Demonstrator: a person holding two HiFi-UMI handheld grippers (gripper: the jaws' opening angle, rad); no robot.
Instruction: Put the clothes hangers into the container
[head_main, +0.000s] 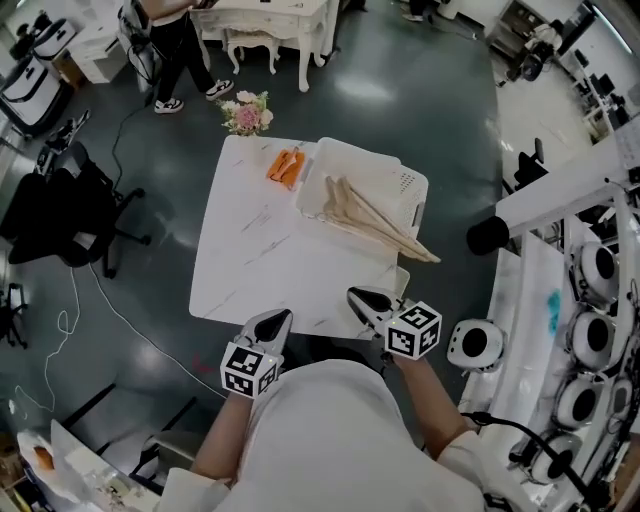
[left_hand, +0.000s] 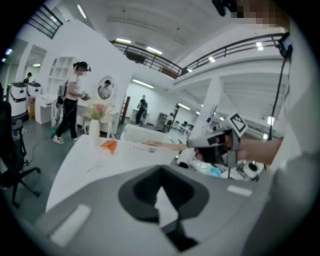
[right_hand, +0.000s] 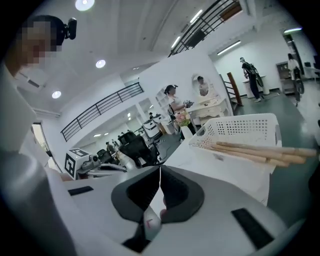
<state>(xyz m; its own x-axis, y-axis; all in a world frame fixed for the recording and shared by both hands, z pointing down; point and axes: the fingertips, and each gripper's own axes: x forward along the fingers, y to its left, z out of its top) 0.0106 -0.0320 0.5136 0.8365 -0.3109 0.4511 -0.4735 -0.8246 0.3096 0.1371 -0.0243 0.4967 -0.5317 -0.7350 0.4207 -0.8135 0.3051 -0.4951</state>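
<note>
wooden hangers (head_main: 375, 218) lie slantwise in the white basket (head_main: 408, 184), ends overhanging its near-right corner; left gripper (head_main: 272, 322) and right gripper (head_main: 366, 301) closed, empty.

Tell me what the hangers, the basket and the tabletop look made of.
Hangers: pale bare wood, by their tan, matte look.
Basket: white plastic, likely; moulded walls with rows of small holes.
Tabletop: white with faint grey veins, smooth; marble or a marble-look laminate, cannot tell which.
</note>
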